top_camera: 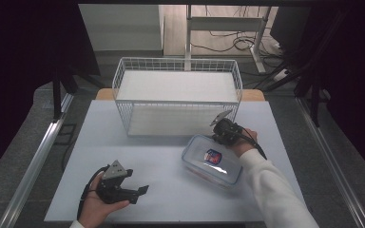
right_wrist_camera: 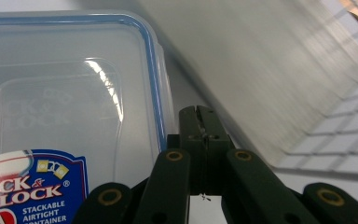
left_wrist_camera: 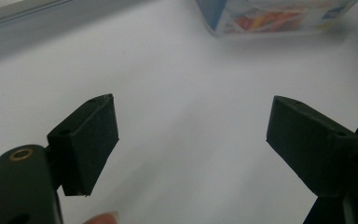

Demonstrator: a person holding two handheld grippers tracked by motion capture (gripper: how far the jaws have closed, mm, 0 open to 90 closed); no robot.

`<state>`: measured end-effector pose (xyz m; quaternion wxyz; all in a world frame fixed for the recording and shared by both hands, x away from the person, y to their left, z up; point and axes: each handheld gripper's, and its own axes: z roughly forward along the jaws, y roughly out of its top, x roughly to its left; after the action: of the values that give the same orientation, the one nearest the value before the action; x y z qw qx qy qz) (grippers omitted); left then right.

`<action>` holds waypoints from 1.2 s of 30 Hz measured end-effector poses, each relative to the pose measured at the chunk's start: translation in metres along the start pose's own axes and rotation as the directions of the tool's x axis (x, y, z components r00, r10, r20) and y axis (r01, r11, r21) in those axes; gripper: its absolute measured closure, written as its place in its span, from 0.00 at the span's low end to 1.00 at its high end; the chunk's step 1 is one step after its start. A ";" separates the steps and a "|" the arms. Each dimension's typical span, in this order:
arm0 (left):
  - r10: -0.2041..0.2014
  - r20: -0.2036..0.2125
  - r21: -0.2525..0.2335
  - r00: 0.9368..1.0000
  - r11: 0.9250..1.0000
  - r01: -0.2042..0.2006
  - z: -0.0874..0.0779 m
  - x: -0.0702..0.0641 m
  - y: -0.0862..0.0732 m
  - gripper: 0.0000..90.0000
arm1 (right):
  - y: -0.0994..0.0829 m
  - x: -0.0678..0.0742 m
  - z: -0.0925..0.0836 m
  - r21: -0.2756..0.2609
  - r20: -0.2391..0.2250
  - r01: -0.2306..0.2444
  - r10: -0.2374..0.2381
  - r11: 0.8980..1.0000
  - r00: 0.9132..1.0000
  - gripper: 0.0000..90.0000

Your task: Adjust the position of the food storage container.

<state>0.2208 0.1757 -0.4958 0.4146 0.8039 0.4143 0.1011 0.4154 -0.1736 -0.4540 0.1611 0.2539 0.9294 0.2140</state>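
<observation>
A clear plastic container (top_camera: 211, 160) with a blue-rimmed lid and a blue label lies on the white table, right of centre. Close up, the container's lid (right_wrist_camera: 74, 93) spreads to the left of my right gripper (right_wrist_camera: 200, 123). That gripper's jaws are shut together just beside the lid's rim, and I see nothing between them. From above, the right gripper (top_camera: 218, 135) sits at the container's far corner. My left gripper (top_camera: 140, 194) rests open near the table's front left, with bare table between its jaws (left_wrist_camera: 191, 107). The container (left_wrist_camera: 270, 16) lies well beyond it.
A white wire basket (top_camera: 178, 61) with a white liner stands at the back of the table (top_camera: 138, 142), just behind the right gripper; its mesh wall (right_wrist_camera: 335, 121) is close on that gripper's right. A desk frame and cables lie on the floor behind.
</observation>
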 end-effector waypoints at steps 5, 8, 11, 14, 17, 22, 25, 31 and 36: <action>-0.002 -0.005 0.000 1.000 1.000 0.002 -0.001 0.002 0.000 0.19 | 0.008 0.016 0.001 0.005 -0.029 0.051 -0.051 0.999 0.998 0.99; -0.009 -0.010 0.000 1.000 1.000 0.009 -0.002 0.004 0.000 0.19 | 0.015 0.030 0.002 0.007 -0.059 0.093 -0.092 0.996 0.994 0.99; -0.011 -0.012 0.000 1.000 1.000 0.011 -0.002 0.005 -0.001 0.19 | 0.018 0.035 0.003 0.007 -0.073 0.108 -0.107 0.994 0.992 0.99; -0.015 -0.014 -0.001 1.000 1.000 0.015 -0.003 0.007 -0.001 0.19 | 0.021 0.046 0.003 -0.002 -0.102 0.142 -0.142 0.990 0.985 0.99; -0.018 -0.014 -0.002 1.000 1.000 0.018 -0.003 0.007 -0.001 0.19 | 0.022 0.053 0.002 -0.003 -0.107 0.157 -0.157 0.988 0.982 0.99; -0.019 -0.014 0.000 1.000 1.000 0.019 -0.002 0.007 -0.001 0.19 | 0.023 0.062 0.001 -0.011 -0.127 0.172 -0.172 0.985 0.977 0.99; -0.019 -0.014 0.001 1.000 1.000 0.019 -0.002 0.007 -0.001 0.19 | 0.022 0.062 -0.001 -0.017 -0.131 0.168 -0.169 0.986 0.977 0.99; -0.025 -0.015 0.001 1.000 1.000 0.025 -0.003 0.008 -0.002 0.19 | 0.012 0.054 -0.022 -0.120 -0.105 0.083 -0.096 0.989 0.990 0.99; -0.025 -0.017 0.007 1.000 1.000 0.025 -0.001 0.008 -0.002 0.19 | -0.031 0.042 -0.067 -0.208 -0.053 -0.052 0.041 0.977 0.998 0.99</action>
<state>0.2242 0.1831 -0.4981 0.4094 0.7993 0.4282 0.1010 0.3415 -0.1960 -0.4197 0.1592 0.2520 0.8992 0.3205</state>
